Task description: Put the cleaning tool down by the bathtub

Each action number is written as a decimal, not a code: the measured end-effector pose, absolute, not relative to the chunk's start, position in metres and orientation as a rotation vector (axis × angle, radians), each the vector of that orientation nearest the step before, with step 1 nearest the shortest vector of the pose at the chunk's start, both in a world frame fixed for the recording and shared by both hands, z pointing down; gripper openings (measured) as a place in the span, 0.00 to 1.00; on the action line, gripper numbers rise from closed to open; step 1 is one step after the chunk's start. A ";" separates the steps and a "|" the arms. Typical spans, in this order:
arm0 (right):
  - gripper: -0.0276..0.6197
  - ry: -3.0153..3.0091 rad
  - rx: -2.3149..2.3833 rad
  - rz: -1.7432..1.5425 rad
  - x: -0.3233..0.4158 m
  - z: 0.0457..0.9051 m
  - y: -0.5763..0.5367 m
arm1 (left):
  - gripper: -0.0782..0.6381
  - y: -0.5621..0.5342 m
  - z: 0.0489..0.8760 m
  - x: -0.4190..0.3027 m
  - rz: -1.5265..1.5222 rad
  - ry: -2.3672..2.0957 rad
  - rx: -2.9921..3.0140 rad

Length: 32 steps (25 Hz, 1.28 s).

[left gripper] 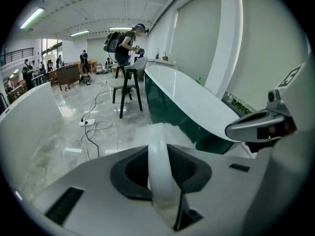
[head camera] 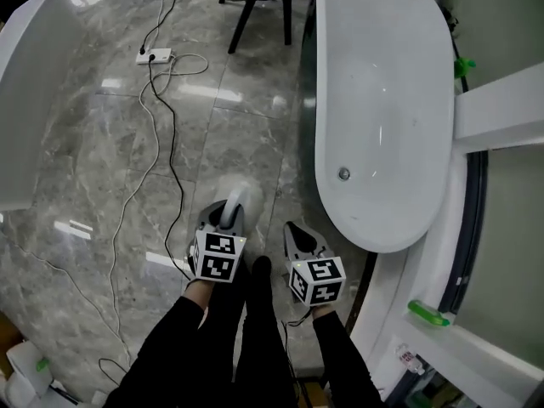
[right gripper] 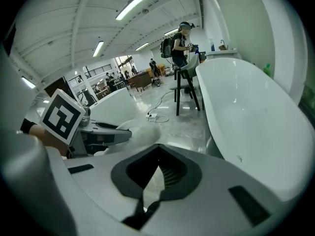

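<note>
The cleaning tool has a white curved handle (head camera: 230,213) (left gripper: 158,161) and a fluffy white head (head camera: 239,190) (right gripper: 143,131) that hangs just above the marble floor. My left gripper (head camera: 228,218) (left gripper: 160,183) is shut on the handle, left of the bathtub's near end. The white oval bathtub (head camera: 382,126) (left gripper: 192,100) (right gripper: 246,112) runs along the right side. My right gripper (head camera: 297,231) (right gripper: 147,193) sits beside the left one, close to the tub's rim, with its jaws together and nothing between them.
A white power strip (head camera: 154,56) with black and white cables trailing toward me lies on the floor at left. Black chair legs (head camera: 255,7) stand at the far end of the tub. A white ledge with a green object (head camera: 429,314) lies right of me. People stand far off.
</note>
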State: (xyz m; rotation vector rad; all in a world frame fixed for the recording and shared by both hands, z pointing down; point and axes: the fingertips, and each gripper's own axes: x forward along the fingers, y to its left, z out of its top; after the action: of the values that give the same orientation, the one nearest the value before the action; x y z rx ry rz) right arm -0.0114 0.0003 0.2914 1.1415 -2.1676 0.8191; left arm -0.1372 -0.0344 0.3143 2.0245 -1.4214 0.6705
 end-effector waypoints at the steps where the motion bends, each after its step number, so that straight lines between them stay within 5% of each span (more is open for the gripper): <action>1: 0.04 -2.159 1.146 0.825 -0.009 0.304 -0.004 | 0.24 -0.039 0.326 -0.137 0.673 -1.419 2.020; 32: 0.04 -2.264 1.119 0.722 -0.009 0.655 -0.106 | 0.24 -0.182 0.673 -0.105 0.672 -1.446 2.122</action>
State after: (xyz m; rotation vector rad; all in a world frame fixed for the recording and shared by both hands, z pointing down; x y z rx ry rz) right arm -0.0095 -0.1062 0.6553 1.1192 -2.2642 0.7218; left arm -0.1047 -0.1816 0.6733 2.1219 -1.4464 0.6717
